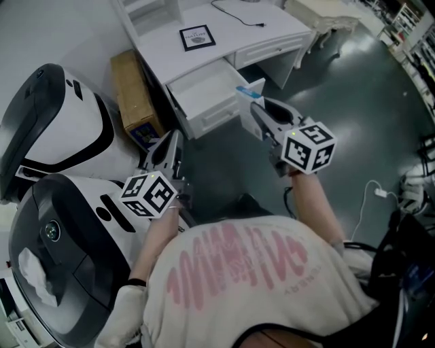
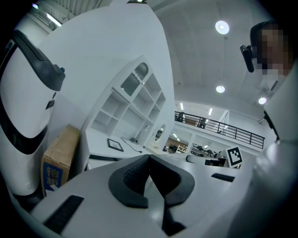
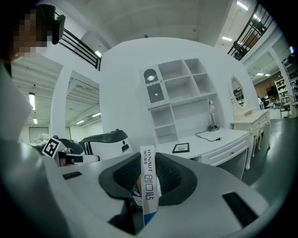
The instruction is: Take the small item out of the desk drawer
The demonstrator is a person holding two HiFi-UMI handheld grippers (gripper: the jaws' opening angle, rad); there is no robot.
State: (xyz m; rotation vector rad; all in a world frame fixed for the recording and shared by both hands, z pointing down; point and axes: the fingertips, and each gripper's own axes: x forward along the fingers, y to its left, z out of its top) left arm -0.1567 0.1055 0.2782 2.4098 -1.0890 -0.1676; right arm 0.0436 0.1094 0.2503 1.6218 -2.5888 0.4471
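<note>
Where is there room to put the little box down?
For the little box: the desk top is bare right of the framed card, below the black cable. The open drawer looks bare too. Left of the desk it is crowded: a cardboard box and white machines.

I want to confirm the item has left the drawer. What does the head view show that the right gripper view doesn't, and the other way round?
Only the head view: the open drawer, pulled out of the desk, and the cardboard box beside it. Only the right gripper view: the right tool's pads closed on the small box's printed edge, and the shelves above the desk. Both: the desk, the framed picture on it, and the small box in the right tool.
</note>
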